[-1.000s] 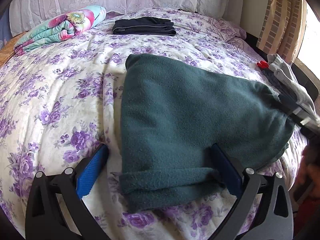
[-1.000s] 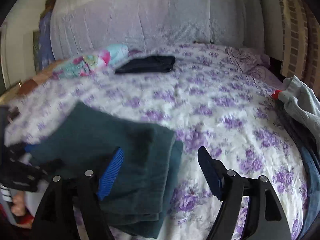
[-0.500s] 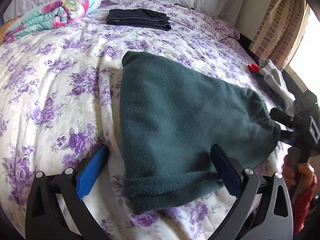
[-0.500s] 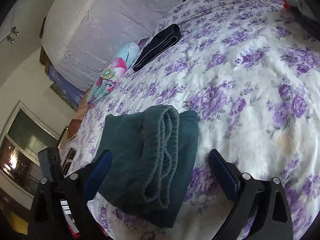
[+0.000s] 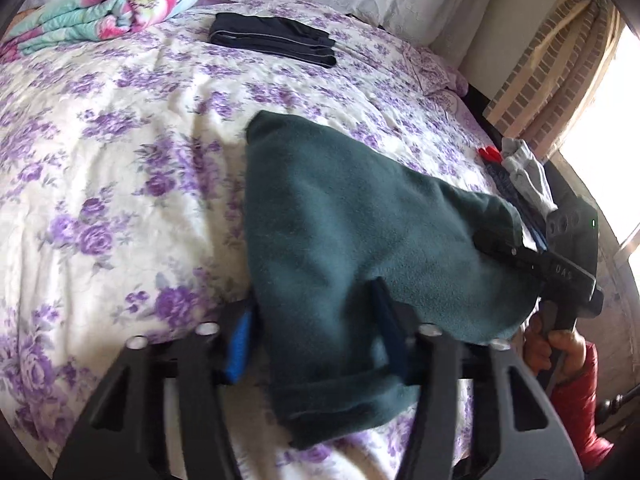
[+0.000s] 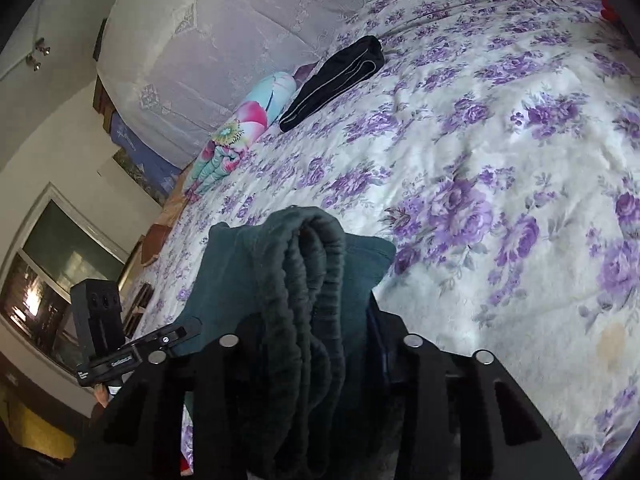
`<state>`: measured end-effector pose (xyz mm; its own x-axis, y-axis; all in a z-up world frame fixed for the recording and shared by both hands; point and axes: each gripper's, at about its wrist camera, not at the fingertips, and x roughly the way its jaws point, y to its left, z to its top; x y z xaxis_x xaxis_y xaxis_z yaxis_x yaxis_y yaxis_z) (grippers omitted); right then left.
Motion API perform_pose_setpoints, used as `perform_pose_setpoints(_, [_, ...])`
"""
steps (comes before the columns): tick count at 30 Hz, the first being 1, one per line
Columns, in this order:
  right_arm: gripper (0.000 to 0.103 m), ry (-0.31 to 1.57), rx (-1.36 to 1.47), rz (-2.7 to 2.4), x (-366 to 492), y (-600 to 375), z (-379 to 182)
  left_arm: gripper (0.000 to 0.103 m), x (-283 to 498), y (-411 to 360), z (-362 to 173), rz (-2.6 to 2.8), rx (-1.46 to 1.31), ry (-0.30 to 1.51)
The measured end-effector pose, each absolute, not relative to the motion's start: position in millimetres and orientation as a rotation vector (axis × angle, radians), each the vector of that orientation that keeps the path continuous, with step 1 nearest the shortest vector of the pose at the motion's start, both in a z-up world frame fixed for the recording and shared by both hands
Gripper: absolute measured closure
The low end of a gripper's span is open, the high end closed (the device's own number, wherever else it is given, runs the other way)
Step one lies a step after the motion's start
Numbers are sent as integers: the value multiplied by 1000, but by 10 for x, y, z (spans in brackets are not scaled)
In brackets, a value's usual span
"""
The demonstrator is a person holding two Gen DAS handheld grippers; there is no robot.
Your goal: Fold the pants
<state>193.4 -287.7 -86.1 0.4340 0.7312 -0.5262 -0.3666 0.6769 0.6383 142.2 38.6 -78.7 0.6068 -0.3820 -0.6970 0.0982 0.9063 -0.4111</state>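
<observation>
Between its two fingers, the left gripper [image 5: 316, 344] is clamping the hem end of the folded dark green fleece pants [image 5: 360, 248], which are lying on the floral bedspread [image 5: 120, 160]. Rightward, the right gripper [image 6: 304, 328] is pinching their bunched waistband.

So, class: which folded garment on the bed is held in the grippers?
The dark green fleece pants, pinched by both grippers; the black folded pants lie untouched near the headboard.
</observation>
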Motion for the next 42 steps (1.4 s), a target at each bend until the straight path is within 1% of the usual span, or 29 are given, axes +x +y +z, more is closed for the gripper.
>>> perform_pose_setpoints(1, [68,862,454,709,1886,-2860,-852,72,1410,416,-775,-283,-364,877])
perform_pose_setpoints(2, [68,850,429,698,1851,-2832,-829,80,1385,427,-742,-276,-367,867])
perform_pose_setpoints(3, [69,838,396,688,1806,-2786,-800,84,1364,423,-715,-267,-354,858])
perform_pose_setpoints(7, [74,800,354,693,1721,-2718,-656,87,1274,314,-550,-221,-269,802])
perform_pose_setpoints(12, [74,772,327,716,1720,-2678,-410,90,1301,368,-355,-250,-286,776])
perform_pose_setpoints(18, [74,770,329,746,1972,-2634,-157,90,1440,319,54,-275,-190,707])
perform_pose_setpoints(22, [75,827,362,750,2476,-2531,-134,90,2051,464,121,-285,-212,786])
perform_pose_setpoints(26, [75,873,327,744,3231,-2238,-35,90,2753,624,160,-248,-211,833])
perform_pose_setpoints(30, [75,844,276,737,4104,-1923,273,90,3560,786,457,-181,-172,777])
perform_pose_setpoints(35, [75,730,268,713,5334,-1563,714,90,4570,955,874,-69,-96,664])
perform_pose_setpoints(37, [74,708,287,696,5834,-1422,705,88,4940,1042,885,-30,-88,647])
perform_pose_setpoints(38, [74,712,289,674,6076,-1356,630,85,5159,1089,828,-6,-88,655])
perform_pose_setpoints(39, [66,718,285,639,6269,-1298,509,77,5388,1133,715,20,-82,672])
perform_pose_setpoints(40, [55,727,260,575,6476,-1237,334,66,5618,1184,524,54,-80,711])
perform_pose_setpoints(41, [53,735,231,507,6602,-1199,179,46,5769,1232,338,104,-77,743])
perform_pose_setpoints(42, [53,747,197,418,6721,-1186,-30,47,5934,1284,46,186,-65,786])
